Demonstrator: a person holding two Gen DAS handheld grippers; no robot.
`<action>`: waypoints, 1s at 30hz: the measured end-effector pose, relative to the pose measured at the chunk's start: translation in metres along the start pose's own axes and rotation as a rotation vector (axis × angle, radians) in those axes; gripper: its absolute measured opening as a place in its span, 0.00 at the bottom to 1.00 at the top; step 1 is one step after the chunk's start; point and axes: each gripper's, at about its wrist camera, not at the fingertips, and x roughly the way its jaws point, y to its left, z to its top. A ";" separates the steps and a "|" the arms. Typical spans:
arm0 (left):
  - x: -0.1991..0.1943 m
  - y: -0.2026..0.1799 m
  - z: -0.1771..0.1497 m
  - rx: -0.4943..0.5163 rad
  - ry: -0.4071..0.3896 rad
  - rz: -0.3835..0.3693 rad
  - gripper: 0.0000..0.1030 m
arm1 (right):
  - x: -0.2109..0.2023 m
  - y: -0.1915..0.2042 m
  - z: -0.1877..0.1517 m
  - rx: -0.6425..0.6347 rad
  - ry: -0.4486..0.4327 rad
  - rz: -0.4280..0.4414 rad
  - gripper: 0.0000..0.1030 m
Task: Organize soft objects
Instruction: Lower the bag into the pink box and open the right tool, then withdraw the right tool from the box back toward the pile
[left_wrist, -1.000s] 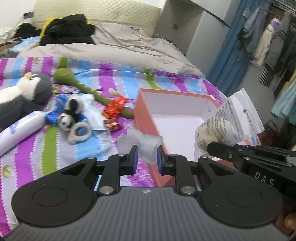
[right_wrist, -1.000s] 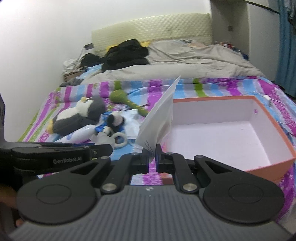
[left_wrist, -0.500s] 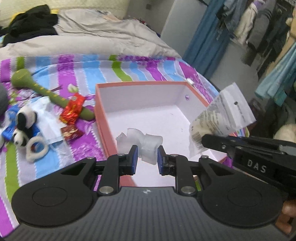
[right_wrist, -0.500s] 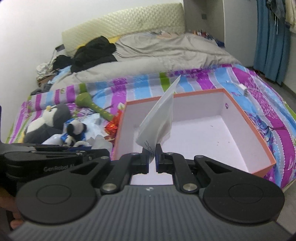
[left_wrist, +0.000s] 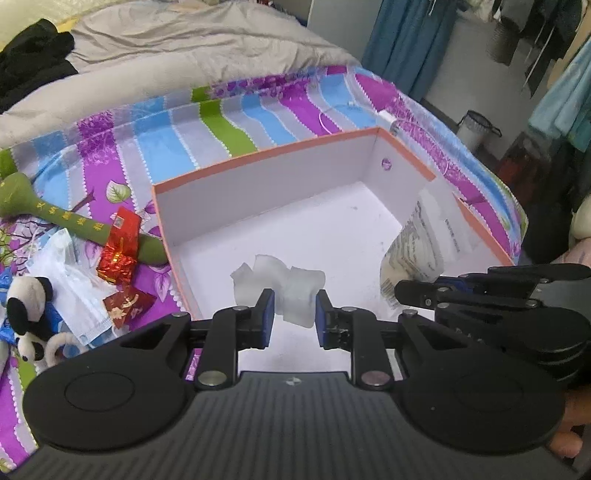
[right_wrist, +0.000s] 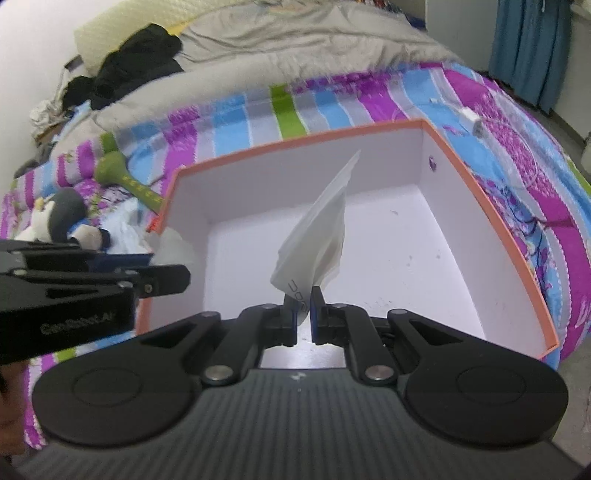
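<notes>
The left hand-held gripper (left_wrist: 292, 314) has its blue pads narrowly apart and pressed on a translucent, crumpled soft plastic piece (left_wrist: 280, 280), which bulges out ahead of the fingertips. The right hand-held gripper (right_wrist: 303, 310) is all but fully closed, pinching the bottom corner of a white printed pouch (right_wrist: 321, 236) that stands up and away from the jaws, its long axis running forward along the fingers.

Both held things hang over the open, orange-rimmed white box (left_wrist: 266, 155) on the bed, and both grippers tilt steeply down into it. The relation that matters for the next move: the bare box floor lies directly below and just ahead of each gripper, with no wall between the held thing and the floor. Neither item appears to touch the floor yet, though the fisheye makes that hard to judge. The left gripper sits nearer the box's left wall, the right one nearer the right wall, so the plastic piece and the pouch should land apart. Judged from this, the step in hand is the drop into the box; letting go should be enough, perhaps after a little more lowering.

Outside the box, on the striped bedsheet (left_wrist: 221, 122) to its left, still lie a green plush stick (left_wrist: 55, 218), red wrappers (left_wrist: 120, 251), a small panda toy (left_wrist: 27, 306) and, in the right wrist view, a penguin plush (right_wrist: 55, 214).
</notes>
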 end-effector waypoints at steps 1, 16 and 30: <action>0.002 0.000 0.001 -0.003 0.007 -0.001 0.26 | 0.003 -0.002 0.000 -0.001 0.010 -0.011 0.10; -0.008 0.010 -0.009 -0.041 -0.019 0.014 0.47 | 0.002 -0.012 -0.011 0.016 0.020 -0.028 0.39; -0.103 -0.002 -0.067 -0.033 -0.205 -0.003 0.47 | -0.066 0.001 -0.059 -0.002 -0.163 0.045 0.39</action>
